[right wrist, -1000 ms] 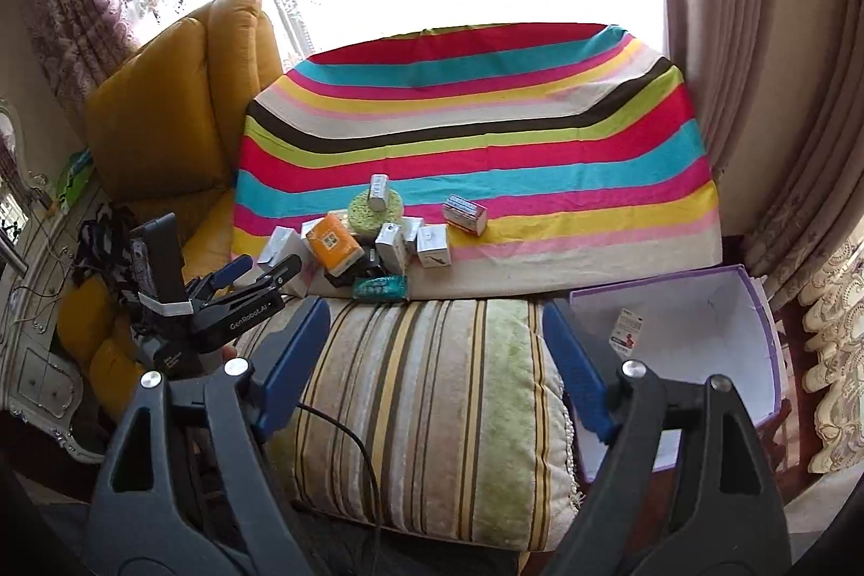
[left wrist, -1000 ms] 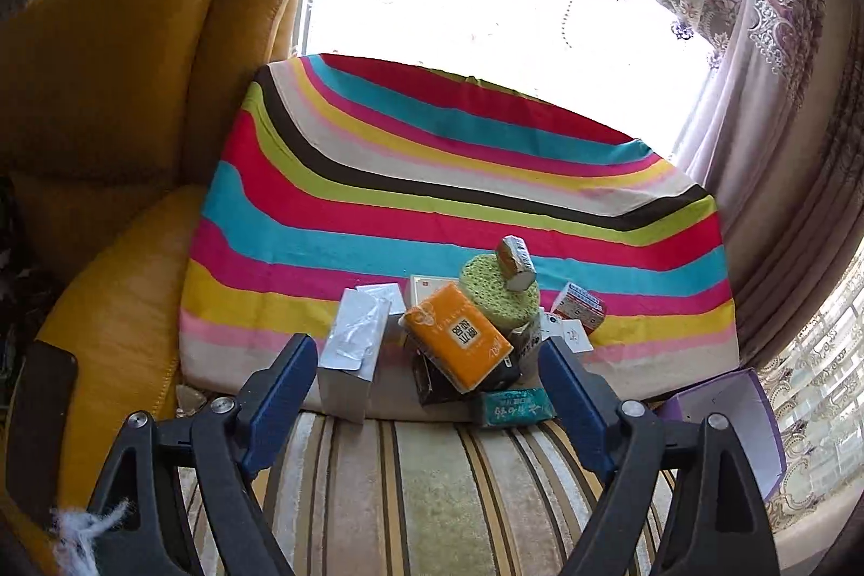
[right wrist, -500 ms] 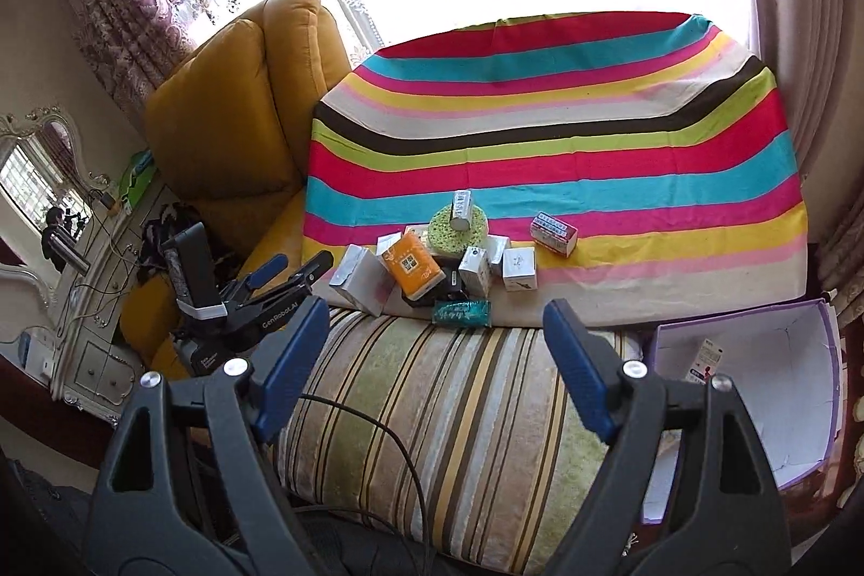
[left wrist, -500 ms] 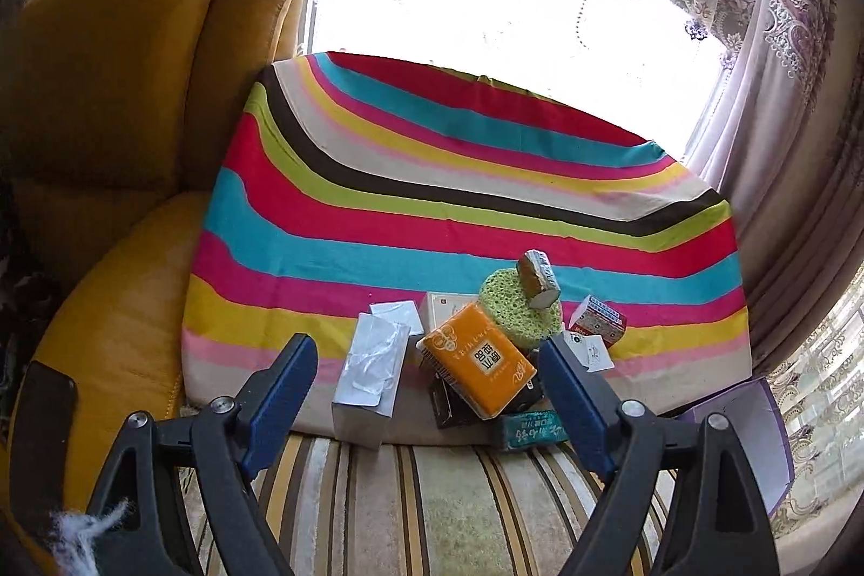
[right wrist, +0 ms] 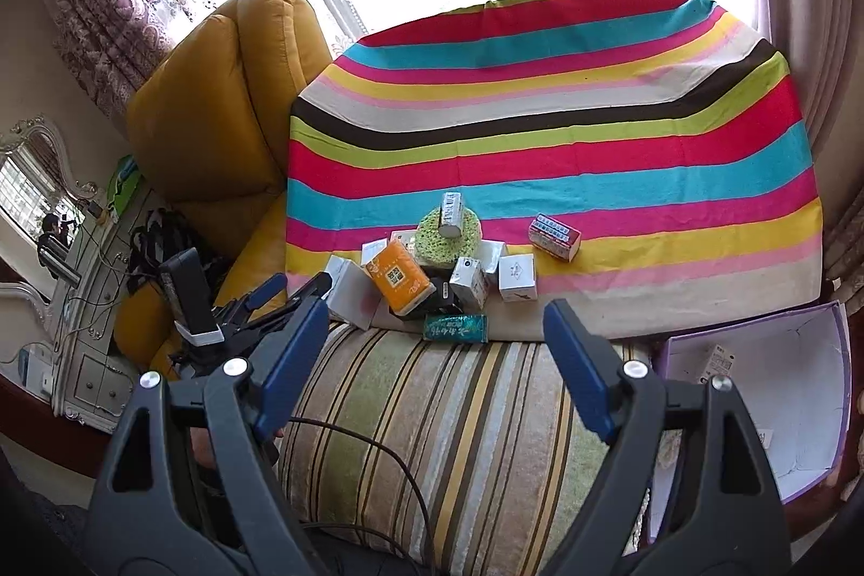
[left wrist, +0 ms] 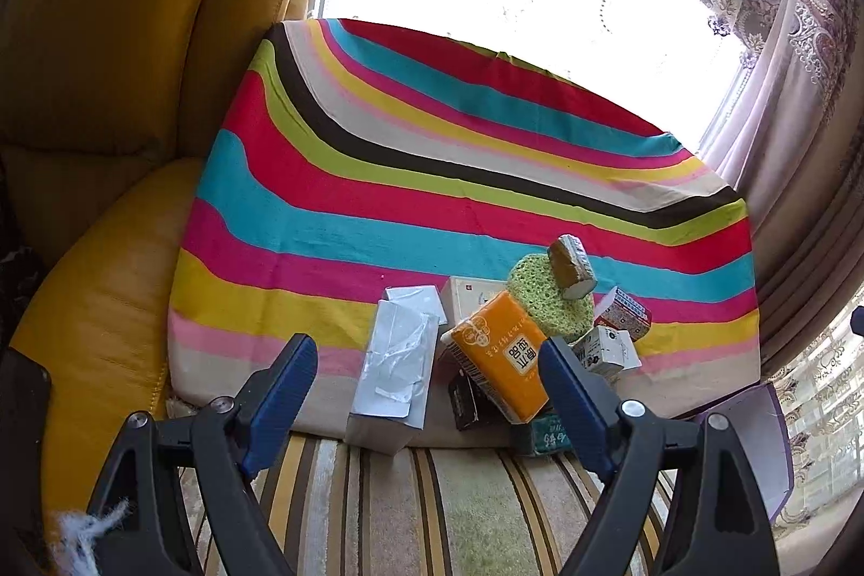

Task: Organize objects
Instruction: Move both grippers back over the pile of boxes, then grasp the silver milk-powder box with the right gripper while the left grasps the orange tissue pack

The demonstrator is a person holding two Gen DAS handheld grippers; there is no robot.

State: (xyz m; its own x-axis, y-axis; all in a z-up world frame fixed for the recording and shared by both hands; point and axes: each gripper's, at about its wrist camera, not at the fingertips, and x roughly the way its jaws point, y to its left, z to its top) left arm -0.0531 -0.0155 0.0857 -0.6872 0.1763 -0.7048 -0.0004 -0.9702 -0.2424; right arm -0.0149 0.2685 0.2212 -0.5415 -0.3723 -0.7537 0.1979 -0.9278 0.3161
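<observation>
A pile of small packages lies on the striped cloth (left wrist: 378, 209) near its front edge. It holds an orange tissue pack (left wrist: 499, 354), a silver-white box (left wrist: 397, 371), a green round sponge (left wrist: 545, 300) with a small carton (left wrist: 571, 267) on it, a teal packet (left wrist: 545, 435) and several white boxes. My left gripper (left wrist: 426, 392) is open and empty just in front of the pile. My right gripper (right wrist: 437, 349) is open and empty, farther back over the striped cushion (right wrist: 432, 414). The same pile (right wrist: 432, 263) and the left gripper (right wrist: 259, 306) show in the right wrist view.
A purple open box (right wrist: 756, 392) with a small white carton inside stands at the right of the cushion. A yellow armchair (right wrist: 216, 117) is at the left, curtains and a bright window behind. A black cable (right wrist: 367, 457) runs across the cushion.
My left gripper has moved closer to the pile, which now looks larger. My right gripper has shifted left and tilted, so the purple box sits farther right in its view.
</observation>
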